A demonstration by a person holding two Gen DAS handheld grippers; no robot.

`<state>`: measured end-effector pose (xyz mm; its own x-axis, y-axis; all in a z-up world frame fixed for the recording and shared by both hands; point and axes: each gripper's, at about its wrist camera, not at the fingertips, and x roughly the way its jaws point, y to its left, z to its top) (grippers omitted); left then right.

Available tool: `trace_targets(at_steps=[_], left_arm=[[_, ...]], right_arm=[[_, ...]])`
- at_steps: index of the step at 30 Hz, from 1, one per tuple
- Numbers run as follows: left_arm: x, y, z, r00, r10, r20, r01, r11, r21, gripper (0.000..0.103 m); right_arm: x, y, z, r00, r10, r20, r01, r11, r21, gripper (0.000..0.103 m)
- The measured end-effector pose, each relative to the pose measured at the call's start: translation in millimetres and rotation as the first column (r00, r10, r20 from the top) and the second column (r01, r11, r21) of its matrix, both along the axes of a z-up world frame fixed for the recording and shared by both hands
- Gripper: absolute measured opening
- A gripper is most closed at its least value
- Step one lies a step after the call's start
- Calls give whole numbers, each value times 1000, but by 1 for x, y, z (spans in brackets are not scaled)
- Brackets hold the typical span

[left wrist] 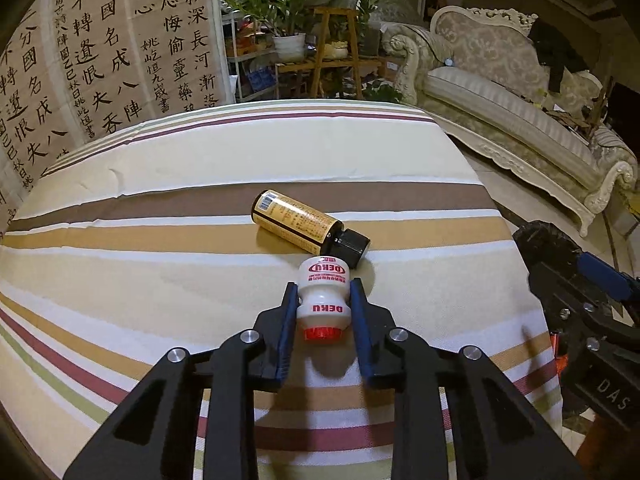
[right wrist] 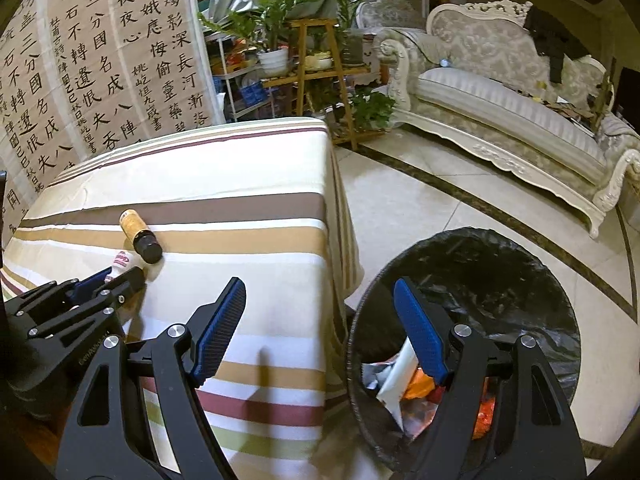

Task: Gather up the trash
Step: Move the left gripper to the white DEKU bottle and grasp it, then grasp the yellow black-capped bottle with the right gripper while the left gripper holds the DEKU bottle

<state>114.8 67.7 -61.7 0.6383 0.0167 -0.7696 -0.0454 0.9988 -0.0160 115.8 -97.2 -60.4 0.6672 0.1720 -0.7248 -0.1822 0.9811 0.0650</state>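
Note:
A small white bottle [left wrist: 323,292] with a red cap and red lettering lies on the striped tablecloth [left wrist: 180,280]. My left gripper [left wrist: 324,286] is shut on its waist, both blue pads pressing its sides. Just behind it lies an amber bottle [left wrist: 296,222] with a black cap, on its side. In the right wrist view the same white bottle [right wrist: 122,260] and amber bottle [right wrist: 140,236] show at the left, with the left gripper [right wrist: 116,280] on the white one. My right gripper [right wrist: 320,328] hangs open and empty over the table's right edge and the bin.
A round bin with a black liner [right wrist: 520,256] stands on the tiled floor right of the table, holding paper and orange wrappers [right wrist: 416,390]. A pale ornate sofa [right wrist: 500,112] lines the far right. Plant shelves [right wrist: 316,68] and calligraphy sheets [right wrist: 100,60] stand behind the table.

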Motion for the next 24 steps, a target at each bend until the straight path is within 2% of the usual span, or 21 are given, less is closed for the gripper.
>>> trace_targets(at_steps=[8, 24], left_arm=[[-6, 12, 4, 999, 22, 25, -23, 1000, 10, 27], [-8, 102, 2, 980, 196, 32, -197, 978, 60, 27]], right_arm=[[5, 22, 2, 999, 48, -4, -48, 999, -5, 75], [21, 94, 6, 982, 189, -15, -189, 982, -26, 75]])
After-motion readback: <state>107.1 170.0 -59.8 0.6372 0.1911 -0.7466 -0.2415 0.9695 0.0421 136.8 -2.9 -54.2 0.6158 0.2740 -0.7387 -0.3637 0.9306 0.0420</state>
